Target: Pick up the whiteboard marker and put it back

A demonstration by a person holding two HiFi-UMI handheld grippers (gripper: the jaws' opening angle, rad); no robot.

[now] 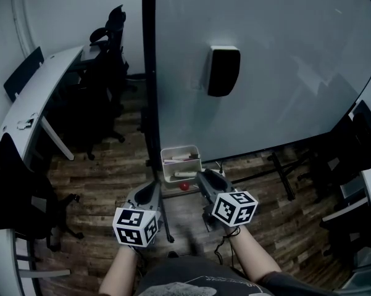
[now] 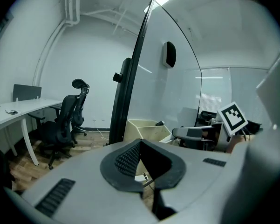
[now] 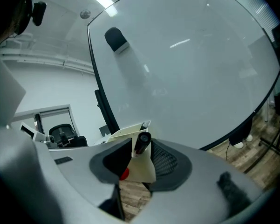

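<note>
Right gripper (image 3: 140, 154) stood spread about marker (image 3: 142, 143) in tray (image 3: 129, 131) at 12 o'clock; a crooked pull-back could snag it. Left gripper (image 2: 140, 146) closed, empty.

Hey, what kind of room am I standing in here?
Most likely an office or meeting room: a large whiteboard on a stand with an eraser stuck to it, a tray of markers below it, and a long desk with black office chairs beside it.
</note>
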